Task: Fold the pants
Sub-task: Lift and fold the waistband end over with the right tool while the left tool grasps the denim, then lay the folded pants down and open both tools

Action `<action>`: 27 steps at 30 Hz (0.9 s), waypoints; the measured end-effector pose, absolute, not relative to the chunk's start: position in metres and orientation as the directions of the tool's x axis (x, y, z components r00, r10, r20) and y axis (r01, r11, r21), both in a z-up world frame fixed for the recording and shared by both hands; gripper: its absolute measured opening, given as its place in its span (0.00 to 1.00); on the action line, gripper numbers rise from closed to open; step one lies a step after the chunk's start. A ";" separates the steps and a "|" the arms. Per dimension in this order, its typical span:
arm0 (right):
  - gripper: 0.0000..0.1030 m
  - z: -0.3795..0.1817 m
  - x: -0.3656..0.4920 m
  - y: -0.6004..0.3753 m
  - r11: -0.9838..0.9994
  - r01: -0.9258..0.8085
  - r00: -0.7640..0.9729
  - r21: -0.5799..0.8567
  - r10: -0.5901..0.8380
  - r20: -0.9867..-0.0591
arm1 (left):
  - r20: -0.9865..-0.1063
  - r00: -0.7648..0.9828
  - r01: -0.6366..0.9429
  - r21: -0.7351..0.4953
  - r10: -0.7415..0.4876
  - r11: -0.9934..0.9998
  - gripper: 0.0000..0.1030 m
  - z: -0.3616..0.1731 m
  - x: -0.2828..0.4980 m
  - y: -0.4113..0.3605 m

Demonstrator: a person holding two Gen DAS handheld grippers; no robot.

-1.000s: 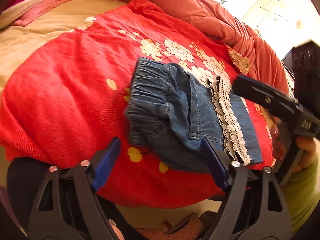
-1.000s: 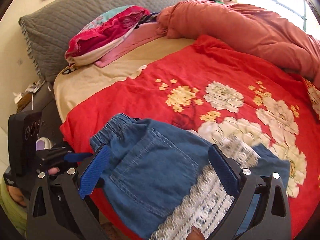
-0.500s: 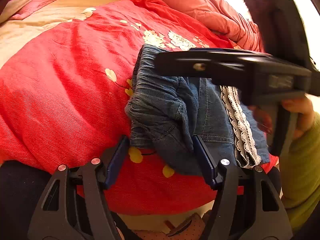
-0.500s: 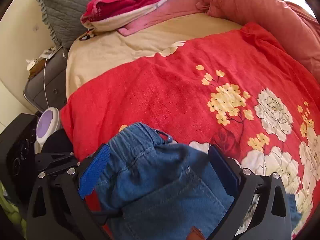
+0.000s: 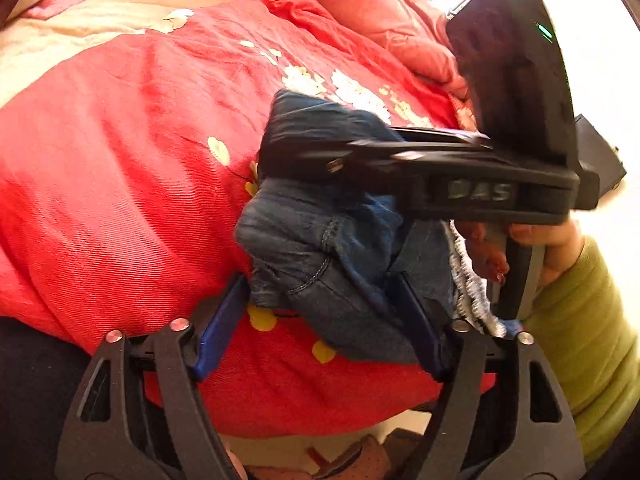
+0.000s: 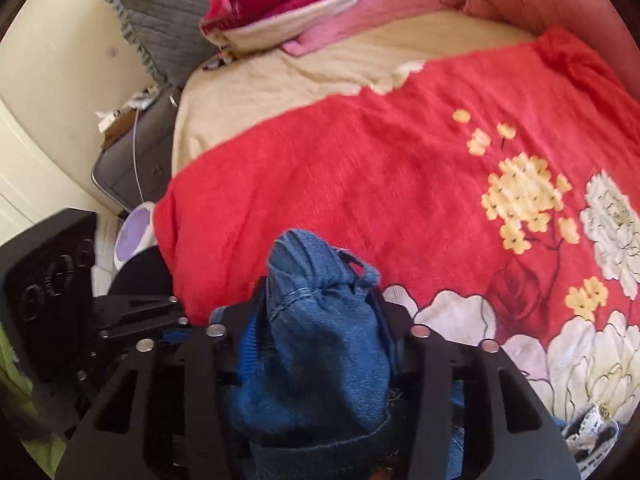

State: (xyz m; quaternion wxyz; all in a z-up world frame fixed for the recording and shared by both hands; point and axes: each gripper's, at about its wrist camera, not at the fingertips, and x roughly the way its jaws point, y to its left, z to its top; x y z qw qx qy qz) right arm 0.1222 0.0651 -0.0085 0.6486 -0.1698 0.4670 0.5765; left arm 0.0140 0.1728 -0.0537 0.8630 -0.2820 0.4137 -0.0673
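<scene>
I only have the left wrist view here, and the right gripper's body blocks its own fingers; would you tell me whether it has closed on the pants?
Observer: Yes. In the right wrist view the right gripper is shut on a bunched fold of the pants, near the elastic waistband.
Operator: Thank you. Is anything beyond the bed's left edge?
Observer: A grey nightstand stands beside the bed, under the grey pillow.
Operator: And my left gripper?
Observer: The left gripper is open, straddling the pants.
</scene>
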 end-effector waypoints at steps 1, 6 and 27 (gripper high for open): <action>0.35 -0.003 0.124 0.059 0.280 -0.899 -0.102 0.338 0.615 -0.782 | -0.666 0.654 -0.116 -0.557 -0.359 0.822 0.69 -0.053 0.013 0.173; 0.34 0.031 0.133 0.013 0.262 -0.872 -0.092 0.413 0.742 -0.664 | -0.599 0.681 -0.075 -0.630 -0.421 0.773 0.71 -0.044 0.012 0.172; 0.64 0.074 0.162 -0.118 0.350 -0.808 0.083 0.474 0.864 -0.496 | -0.496 0.656 0.106 -0.686 -0.569 0.720 0.50 0.015 0.048 0.062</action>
